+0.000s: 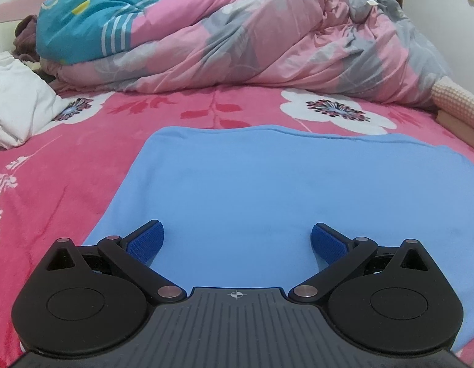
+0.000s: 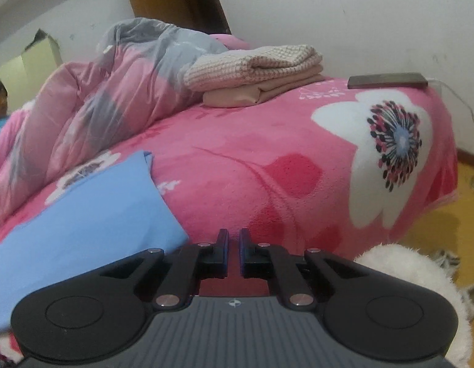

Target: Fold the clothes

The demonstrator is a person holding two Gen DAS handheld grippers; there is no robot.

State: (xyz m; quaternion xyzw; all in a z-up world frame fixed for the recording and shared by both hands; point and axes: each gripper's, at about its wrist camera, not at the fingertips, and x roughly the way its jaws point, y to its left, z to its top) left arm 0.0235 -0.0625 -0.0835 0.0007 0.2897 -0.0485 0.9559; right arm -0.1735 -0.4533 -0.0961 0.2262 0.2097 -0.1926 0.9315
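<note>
Clearly a risky moment for the fold. Left tool (image 1: 237, 242) wide open above the near part of the blue garment (image 1: 286, 190), blue pads well apart, nothing held. Right tool (image 2: 234, 253) nearly shut, only a thin slit between the pads, nothing between them; off to the right of the garment, over bare pink bedsheet (image 2: 267, 141).

Blue garment spread flat on the bed, far edge near the white flower print, right corner (image 2: 146, 156) beside the right tool but apart from it.

Possible troubles, as a judgement only:
- Right tool shut on air, so no grip on the right edge; any lift with the left alone likely to drag the cloth crooked and wrinkle it.
- Left tool placed over the middle of the cloth, not over an edge; closing there likely to pinch both layers, or also the fleece sheet below.
- Soft sheet and thin cloth: easy to catch the sheet together with the garment.
- Crumpled duvet (image 1: 267, 36) near the far edge; a fold thrown too far could land against it.
- Folded stack (image 2: 255, 70) and phone (image 2: 387, 80) well apart, little danger there.
</note>
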